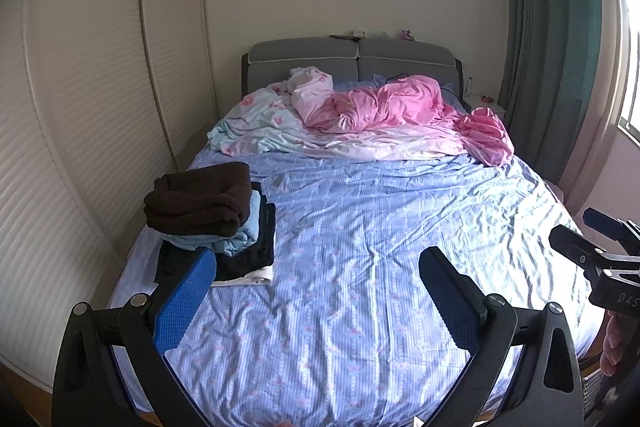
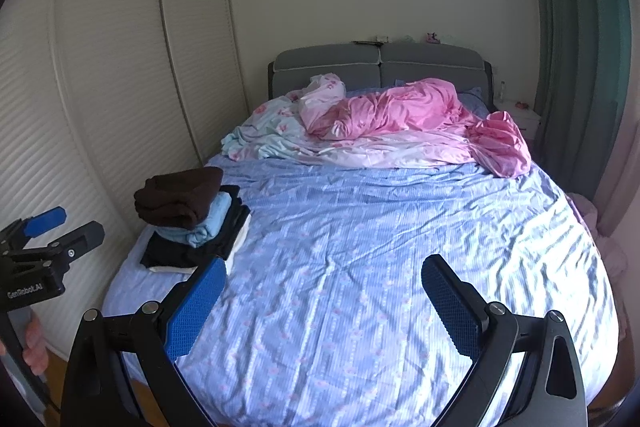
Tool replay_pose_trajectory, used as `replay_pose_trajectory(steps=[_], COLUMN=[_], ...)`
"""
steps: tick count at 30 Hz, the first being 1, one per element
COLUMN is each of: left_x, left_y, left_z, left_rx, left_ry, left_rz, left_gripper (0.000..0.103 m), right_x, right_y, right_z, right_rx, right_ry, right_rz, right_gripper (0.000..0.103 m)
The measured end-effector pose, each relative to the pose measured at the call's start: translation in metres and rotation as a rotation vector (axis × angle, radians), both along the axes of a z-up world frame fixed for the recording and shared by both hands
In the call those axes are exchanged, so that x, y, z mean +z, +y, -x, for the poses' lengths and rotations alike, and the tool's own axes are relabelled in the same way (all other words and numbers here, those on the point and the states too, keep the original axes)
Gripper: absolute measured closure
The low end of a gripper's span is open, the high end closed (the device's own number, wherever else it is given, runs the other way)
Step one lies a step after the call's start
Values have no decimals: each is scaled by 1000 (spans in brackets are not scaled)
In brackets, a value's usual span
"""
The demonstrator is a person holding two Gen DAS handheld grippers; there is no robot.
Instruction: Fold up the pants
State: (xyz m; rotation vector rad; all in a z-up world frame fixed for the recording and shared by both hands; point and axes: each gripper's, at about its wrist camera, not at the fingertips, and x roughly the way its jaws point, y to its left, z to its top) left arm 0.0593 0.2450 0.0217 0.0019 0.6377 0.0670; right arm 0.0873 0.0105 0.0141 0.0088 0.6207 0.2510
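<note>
Left wrist view takes in a bed [image 1: 360, 267] filling most of the room, covered by a wrinkled blue patterned sheet [image 1: 380, 227] with small pink flowers. Across the head end lies a rumpled pink and pale blue duvet [image 1: 360, 119], bunched against the grey padded headboard [image 1: 352, 61]. White louvred wardrobe doors [image 1: 100, 107] run along the left wall, and a green curtain [image 1: 556, 47] hangs by the window on the right.

On the left side of the bed, near its edge, sits a stack of folded clothes [image 1: 216, 223]. Its top piece is a pair of dark brown pants [image 1: 200, 201], folded into a thick, soft bundle with rounded folds facing the camera. Under it lie a light blue garment [image 1: 240, 233], then black garments [image 1: 256, 251], then a white piece [image 1: 248, 279] showing at the bottom edge. The right wrist view shows the same stack [image 2: 196, 223] with the brown pants [image 2: 180, 195] on top.

Both grippers hover over the near part of the sheet, touching no cloth. The left gripper [image 1: 318, 259] has its blue-padded fingers spread wide with nothing between them. The right gripper [image 2: 324, 267] is likewise spread wide and holds nothing.
</note>
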Motion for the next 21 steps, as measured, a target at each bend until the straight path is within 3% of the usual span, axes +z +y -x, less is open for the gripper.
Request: replay_pose_trajectory(steps=[21], left_x=[1], left_y=[-3], left_z=[2], left_rx=[1], left_ry=[-9], left_rz=[-8], left_gripper=[0], right_x=[-3], right_y=[-6], right_z=[4], right_rx=[15], right_ry=[2], right_rz=[-3], right_gripper=[4])
